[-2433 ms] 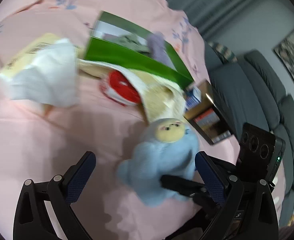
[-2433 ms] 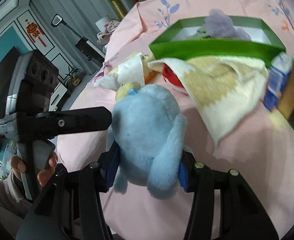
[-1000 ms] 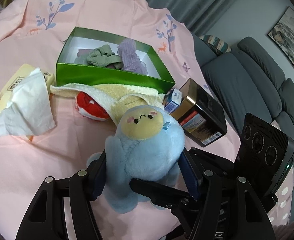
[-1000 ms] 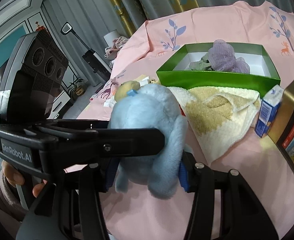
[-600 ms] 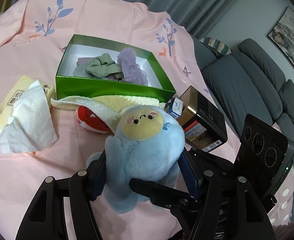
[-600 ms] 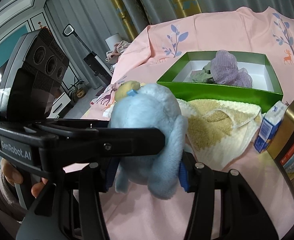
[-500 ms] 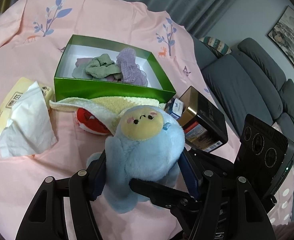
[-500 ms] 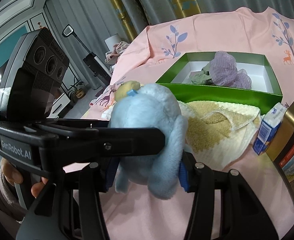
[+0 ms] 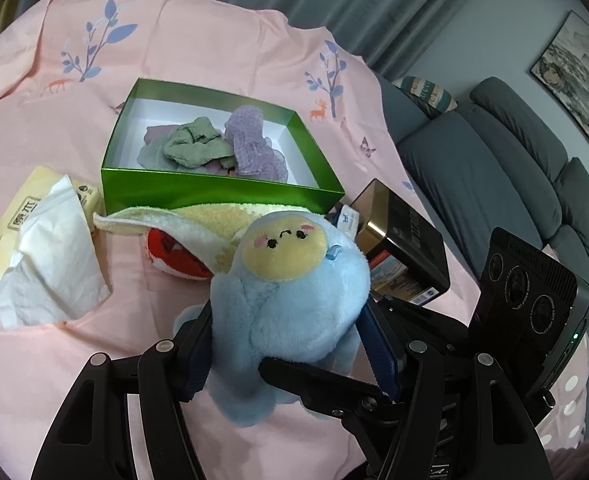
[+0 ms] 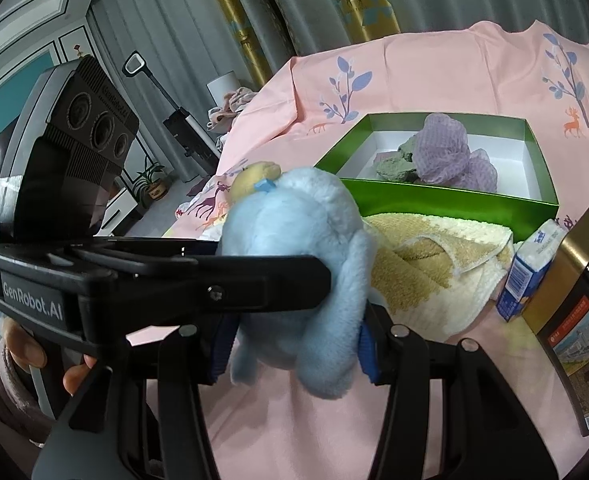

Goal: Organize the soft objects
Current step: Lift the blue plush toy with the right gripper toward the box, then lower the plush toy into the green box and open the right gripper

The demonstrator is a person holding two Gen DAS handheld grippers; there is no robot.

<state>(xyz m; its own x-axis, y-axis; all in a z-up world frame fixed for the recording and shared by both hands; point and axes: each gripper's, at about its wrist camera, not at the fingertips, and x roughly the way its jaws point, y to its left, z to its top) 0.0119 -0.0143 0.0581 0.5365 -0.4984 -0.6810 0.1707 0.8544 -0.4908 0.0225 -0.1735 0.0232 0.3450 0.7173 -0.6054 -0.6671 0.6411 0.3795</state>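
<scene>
A light-blue plush toy (image 9: 294,300) with a yellow face is held above the pink cloth by both grippers at once. My left gripper (image 9: 290,348) is shut on its sides. My right gripper (image 10: 294,344) is shut on it too, seen from behind the plush toy (image 10: 294,264). A green box (image 9: 214,192) ahead holds a green cloth (image 9: 194,148) and a purple cloth (image 9: 254,148); the box also shows in the right wrist view (image 10: 446,196). A cream-yellow towel (image 9: 198,220) lies in front of the box, over a red object (image 9: 174,256).
A tissue pack (image 9: 34,232) with a loose tissue lies at the left. A black and gold tin (image 9: 402,244) and a small blue carton (image 10: 530,272) sit right of the towel. A grey sofa (image 9: 514,168) stands past the table's right edge.
Both grippers have lifted the plush toy slightly and drawn back; the green box now looks farther away. Earlier, the left gripper closed on the plush toy that the right one held.
</scene>
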